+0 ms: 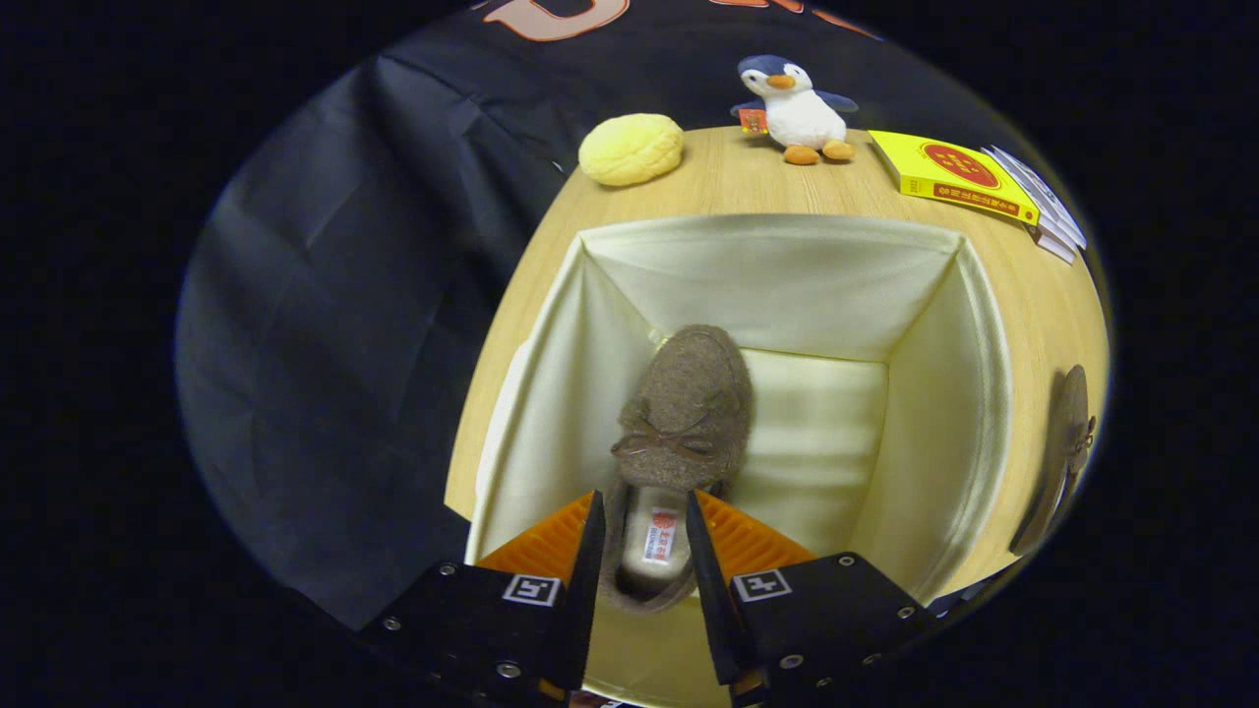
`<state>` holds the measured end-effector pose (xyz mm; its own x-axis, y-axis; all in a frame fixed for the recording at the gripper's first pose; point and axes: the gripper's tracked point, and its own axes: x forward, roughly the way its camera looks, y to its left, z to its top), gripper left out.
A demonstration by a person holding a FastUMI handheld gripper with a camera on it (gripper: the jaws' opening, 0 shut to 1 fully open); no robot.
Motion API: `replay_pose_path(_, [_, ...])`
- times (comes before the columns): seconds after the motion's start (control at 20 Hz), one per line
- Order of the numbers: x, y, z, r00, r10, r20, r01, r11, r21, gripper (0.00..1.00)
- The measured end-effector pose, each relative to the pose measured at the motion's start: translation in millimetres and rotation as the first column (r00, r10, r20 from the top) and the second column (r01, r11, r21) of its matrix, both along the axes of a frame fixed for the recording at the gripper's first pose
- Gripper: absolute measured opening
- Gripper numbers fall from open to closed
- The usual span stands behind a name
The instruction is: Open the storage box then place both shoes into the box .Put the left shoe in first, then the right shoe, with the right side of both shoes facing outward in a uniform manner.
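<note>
The cream fabric storage box stands open on the wooden table. A brown fuzzy shoe with a small bow is inside it, toe pointing away from me, along the box's left half. My gripper is shut on this shoe, one finger pressing each side of its heel opening. I cannot tell whether the sole rests on the box floor. The second brown shoe lies on the table to the right of the box, outside it.
Beyond the box, at the table's far edge, sit a yellow round bun-shaped toy, a plush penguin and a yellow book on a stack of white booklets. The table edge drops off left of the box.
</note>
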<state>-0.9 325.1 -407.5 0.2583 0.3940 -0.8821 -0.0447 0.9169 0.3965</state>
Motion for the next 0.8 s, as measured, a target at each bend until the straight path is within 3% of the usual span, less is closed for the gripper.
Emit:
replay_pose_path(0.15, [4.4, -21.7, 38.6, 0.996, 0.007, 0.094, -0.014, 0.997, 0.073, 0.59])
replay_pose_path(0.3, [13.3, -61.3, 80.8, 0.973, -0.039, 0.229, 0.009, 0.991, 0.13, 0.72])
replay_pose_path(0.5, [8.3, -157.5, 91.8, 0.942, -0.058, 0.329, 0.055, 0.998, 0.02, 0.85])
replay_pose_path(0.8, [-28.1, -306.7, 41.2, 0.939, -0.155, 0.306, 0.211, 0.964, -0.161, 0.87])
